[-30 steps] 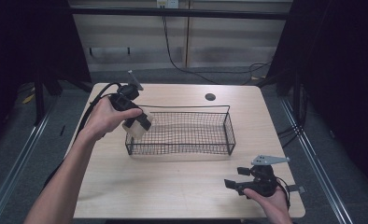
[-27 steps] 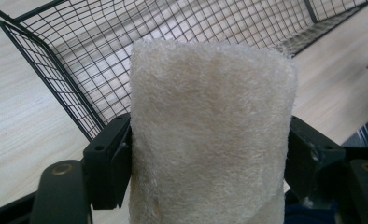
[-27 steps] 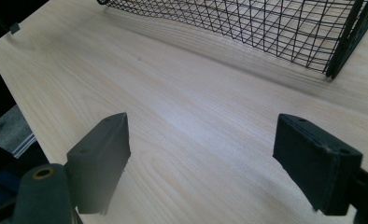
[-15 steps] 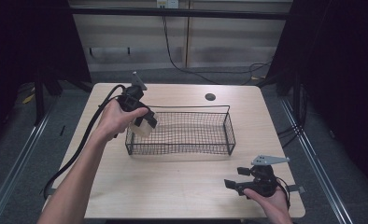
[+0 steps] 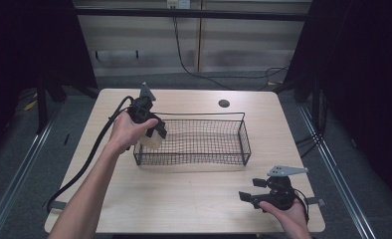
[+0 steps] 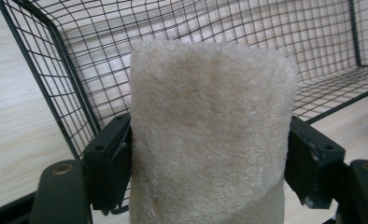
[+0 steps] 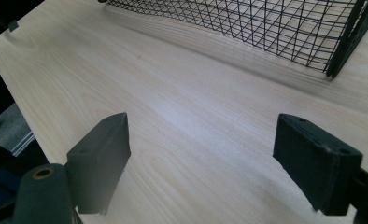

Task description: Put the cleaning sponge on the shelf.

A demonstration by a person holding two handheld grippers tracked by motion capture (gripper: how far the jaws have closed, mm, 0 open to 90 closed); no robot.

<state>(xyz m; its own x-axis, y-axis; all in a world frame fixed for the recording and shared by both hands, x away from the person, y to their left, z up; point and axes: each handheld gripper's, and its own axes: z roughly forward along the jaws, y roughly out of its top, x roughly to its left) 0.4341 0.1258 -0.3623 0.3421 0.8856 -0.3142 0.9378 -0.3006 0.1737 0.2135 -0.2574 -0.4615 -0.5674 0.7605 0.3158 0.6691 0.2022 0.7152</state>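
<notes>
Two grippers, left gripper [image 5: 156, 130] raised at basket's [image 5: 244, 144] left end, clamping a cream fuzzy cloth [image 6: 210, 135], right gripper [image 5: 251, 191] low near table [image 5: 184, 199] edge, jaws spread.

Basket [image 5: 199, 142] mid-table [image 5: 184, 209]

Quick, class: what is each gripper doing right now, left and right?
Left gripper: shut on the cream fuzzy roll, at the wire basket's left end.
Right gripper: open, holding nothing, over the table.

Black tongs [image 5: 156, 130], grey three-cornered plates, black cable
</notes>
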